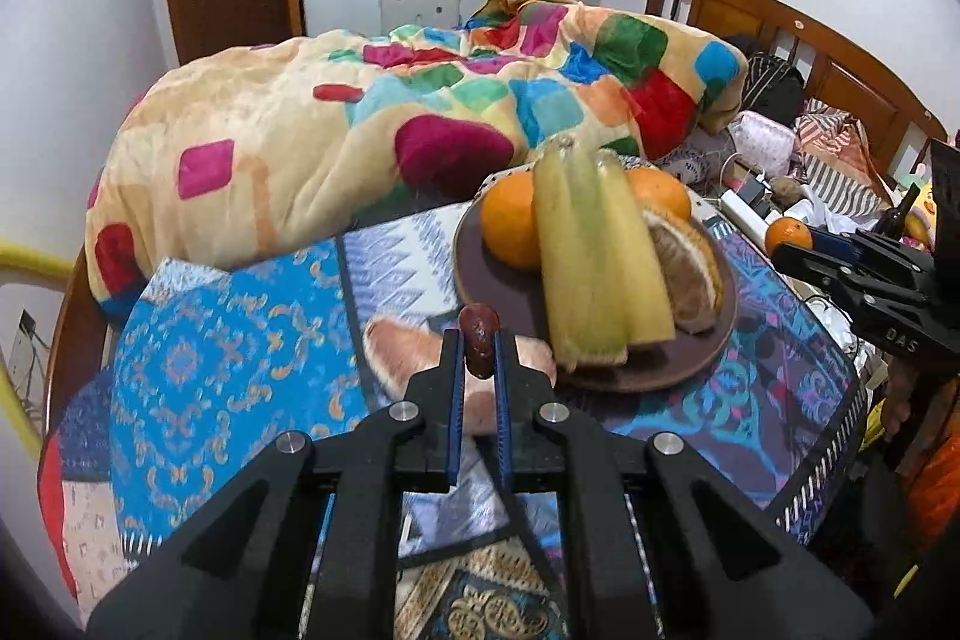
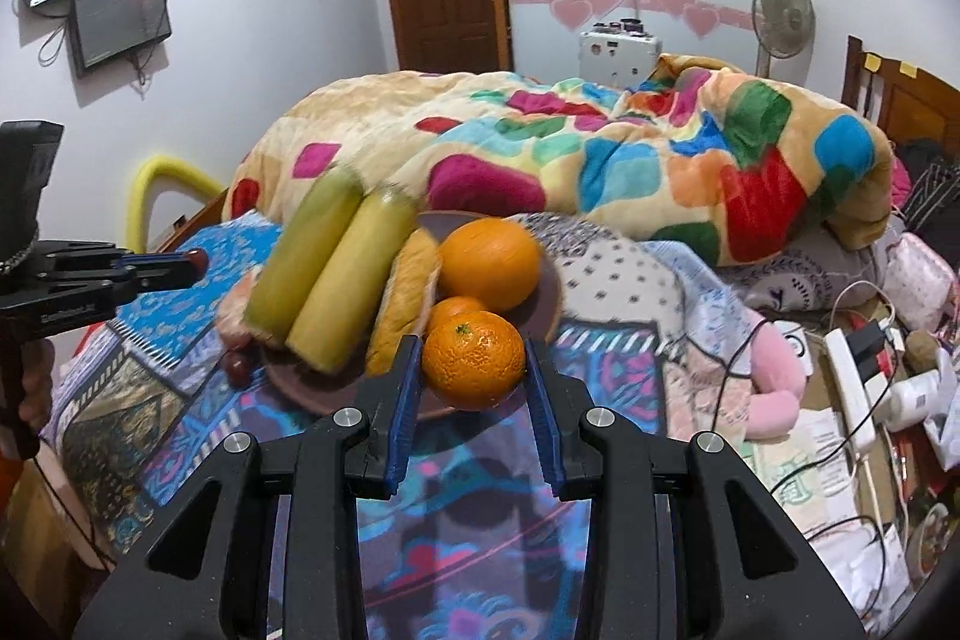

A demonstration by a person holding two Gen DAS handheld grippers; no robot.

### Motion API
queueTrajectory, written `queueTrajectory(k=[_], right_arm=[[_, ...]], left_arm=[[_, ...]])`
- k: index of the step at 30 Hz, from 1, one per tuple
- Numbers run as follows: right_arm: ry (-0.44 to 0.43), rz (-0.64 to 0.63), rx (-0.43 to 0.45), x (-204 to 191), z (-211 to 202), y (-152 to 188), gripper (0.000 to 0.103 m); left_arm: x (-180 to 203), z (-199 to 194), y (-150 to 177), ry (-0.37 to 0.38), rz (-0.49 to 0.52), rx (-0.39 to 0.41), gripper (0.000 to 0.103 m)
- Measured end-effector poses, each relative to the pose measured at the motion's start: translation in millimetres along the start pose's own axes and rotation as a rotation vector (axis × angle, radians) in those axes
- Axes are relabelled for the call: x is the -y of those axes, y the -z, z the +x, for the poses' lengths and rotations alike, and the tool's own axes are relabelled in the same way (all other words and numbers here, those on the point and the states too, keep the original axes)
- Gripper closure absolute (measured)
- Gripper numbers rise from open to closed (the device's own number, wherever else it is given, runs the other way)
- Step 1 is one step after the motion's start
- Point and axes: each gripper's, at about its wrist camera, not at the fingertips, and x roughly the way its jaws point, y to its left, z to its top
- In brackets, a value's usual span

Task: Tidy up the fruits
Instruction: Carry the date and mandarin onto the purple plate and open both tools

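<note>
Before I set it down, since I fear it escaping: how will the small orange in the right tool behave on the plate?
The small orange looks round, so it probably rolls. The plate seems shallow and crowded, likely giving little restraint. Its firm-looking, pebbled rind should resist slipping from the right tool.

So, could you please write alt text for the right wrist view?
The right tongs grip a small orange above a patterned cloth, just before a brown plate holding two corn cobs, a pomelo wedge and oranges. The left tongs hold a small dark red fruit at left.
</note>
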Motion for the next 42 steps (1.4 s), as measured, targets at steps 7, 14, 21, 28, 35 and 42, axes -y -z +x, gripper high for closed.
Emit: queueTrajectory(k=[7,14,21,28,35,42], right_arm=[[0.024,0.007,-0.008,17.6,16.1,-13.3,0.072],[0.020,-0.002,-0.069,26.5,45.5,-19.5,0.072],[-0.003,-0.026,-0.128,25.6,59.2,-15.9,0.072],[0.003,-0.038,-0.130,22.9,59.7,-16.8,0.071],[0.010,-0.034,-0.124,24.1,58.5,-17.4,0.063],[0.019,-0.039,-0.088,22.5,43.9,-17.6,0.053]], left_arm=[[6.5,21.4,-16.5,-0.001,0.017,-0.005,0.095],[3.0,43.6,-28.4,0.003,0.008,-0.030,0.094],[4.2,60.9,-26.8,0.011,0.001,-0.070,0.094],[4.9,66.5,-25.0,0.035,-0.009,-0.094,0.094],[3.9,68.3,-21.3,0.036,-0.015,-0.116,0.087],[-7.4,52.6,-22.0,0.027,-0.075,-0.096,0.073]])
